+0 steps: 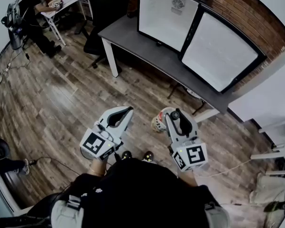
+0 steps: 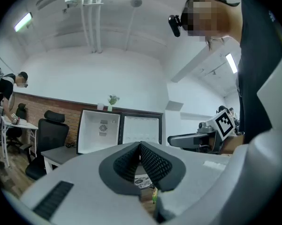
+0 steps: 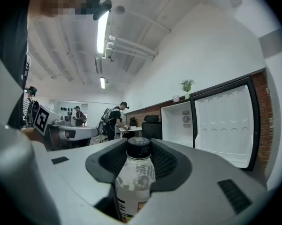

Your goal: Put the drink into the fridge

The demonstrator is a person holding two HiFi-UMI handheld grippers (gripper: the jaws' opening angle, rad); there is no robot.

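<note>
The drink, a pale bottle (image 3: 136, 175) with a black cap, stands between the jaws of my right gripper (image 3: 140, 146), which is shut on it. From the head view the bottle (image 1: 160, 121) hangs under the right gripper (image 1: 173, 114) above the wood floor. My left gripper (image 1: 126, 112) is level beside it, its ribbed pads (image 2: 150, 161) closed together on nothing. The small fridge (image 1: 167, 14) stands open on a grey desk (image 1: 147, 49), white inside, with its door (image 1: 219, 52) swung out to the right. Both grippers face the fridge (image 2: 102, 130) from some way off.
A black office chair (image 1: 102, 11) stands at the desk's left end. At the far left a person (image 1: 35, 11) bends over a white table (image 1: 66, 1). A white wall and rack (image 1: 275, 137) close in on the right. A small plant (image 3: 186, 86) sits on the fridge.
</note>
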